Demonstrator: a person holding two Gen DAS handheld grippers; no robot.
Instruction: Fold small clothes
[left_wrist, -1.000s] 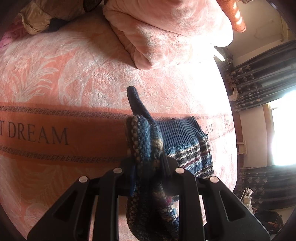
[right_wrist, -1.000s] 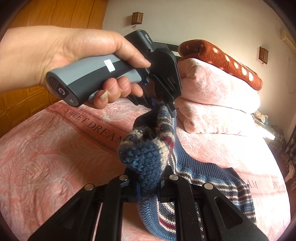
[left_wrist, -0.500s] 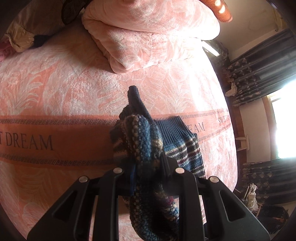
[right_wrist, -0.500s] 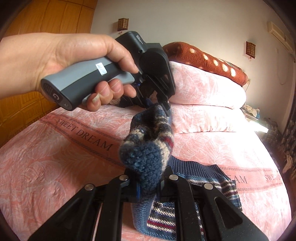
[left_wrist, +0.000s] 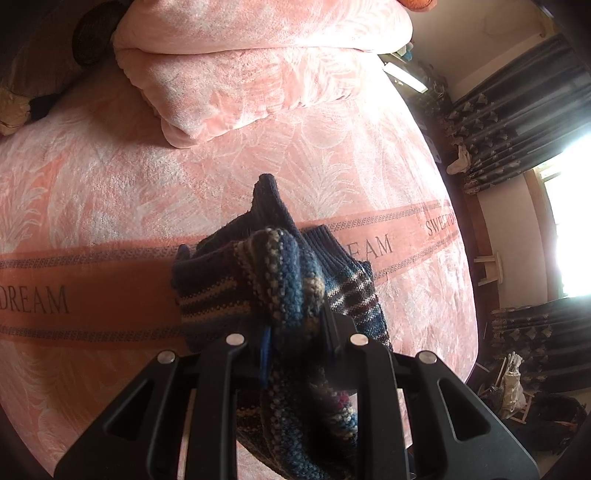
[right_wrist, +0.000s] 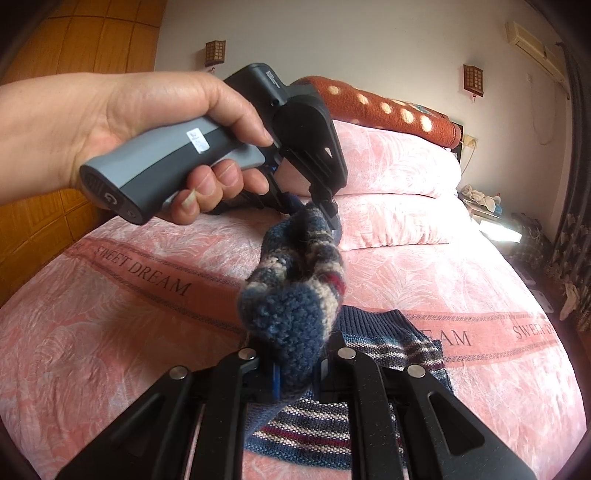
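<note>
Since a second ago your left gripper (right_wrist: 325, 210) has swung further over the bed (left_wrist: 92, 192), and the folded pillow (left_wrist: 236, 74) fills more of the left wrist view. Both sets of fingers are clenched on the knit sweater (left_wrist: 288, 273): your left gripper (left_wrist: 295, 332) bites a bunched striped fold, your right gripper (right_wrist: 295, 365) pinches another bunch. Between them the sweater hangs lifted; its ribbed hem and striped body lie on the bed across the orange "SWEET DREAM" band (right_wrist: 155, 277). Your left hand (right_wrist: 122, 122) wraps the handle above the band. Beyond the sweater toward the pillow, bare bedspread. The bed's curtain-side edge sits close beside the sweater's hem.
</note>
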